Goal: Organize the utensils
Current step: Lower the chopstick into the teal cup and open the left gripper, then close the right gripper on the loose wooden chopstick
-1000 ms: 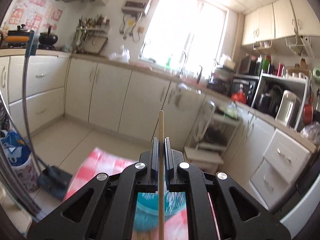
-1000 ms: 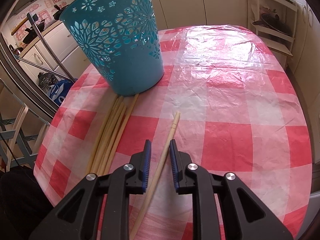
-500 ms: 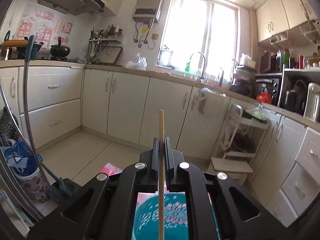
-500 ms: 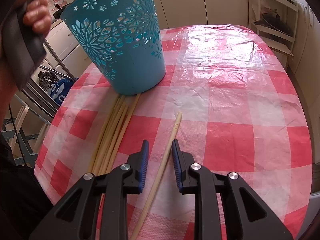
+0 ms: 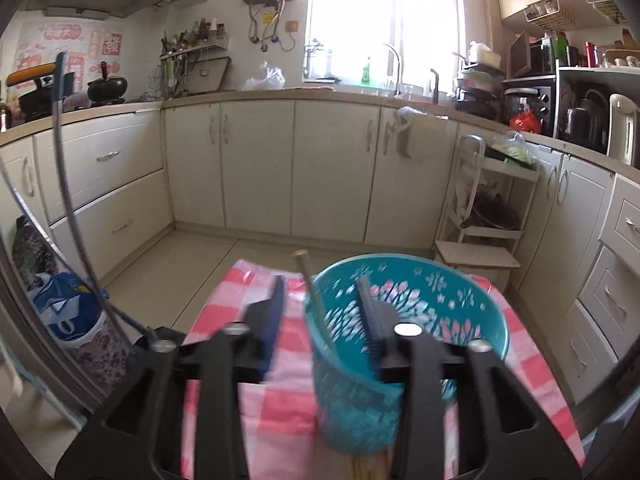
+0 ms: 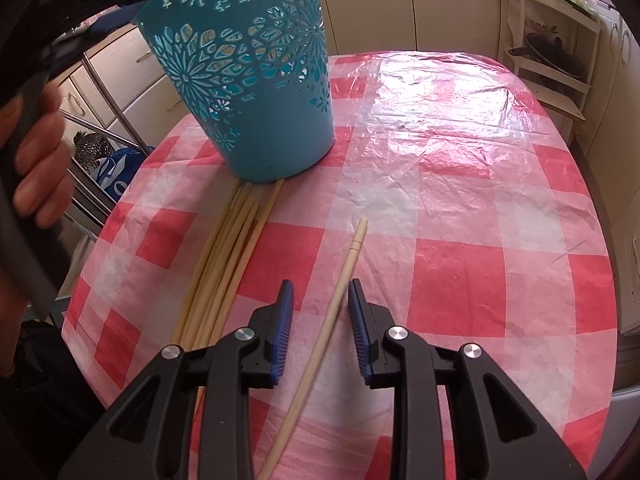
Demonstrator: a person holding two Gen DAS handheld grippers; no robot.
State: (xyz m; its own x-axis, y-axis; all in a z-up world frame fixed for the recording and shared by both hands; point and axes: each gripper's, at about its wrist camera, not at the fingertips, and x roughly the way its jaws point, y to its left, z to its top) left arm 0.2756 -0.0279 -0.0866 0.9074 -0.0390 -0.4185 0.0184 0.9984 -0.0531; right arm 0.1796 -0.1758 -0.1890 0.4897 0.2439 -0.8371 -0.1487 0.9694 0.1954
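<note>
Meanwhile both claws are opening, right claw astride one chopstick near bundled chopsticks touching the basket.

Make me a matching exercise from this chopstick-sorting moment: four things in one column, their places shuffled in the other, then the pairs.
Things:
1. single chopstick
2. bundle of chopsticks
3. teal basket
4. dropped chopstick

Places:
A. stands on the checked tablecloth, upright
B. lies between the right gripper fingers, untouched
C. leans inside the basket, past the opening left gripper
D. lies on the cloth, ends against the basket's base

Pairs: 1-B, 2-D, 3-A, 4-C
</note>
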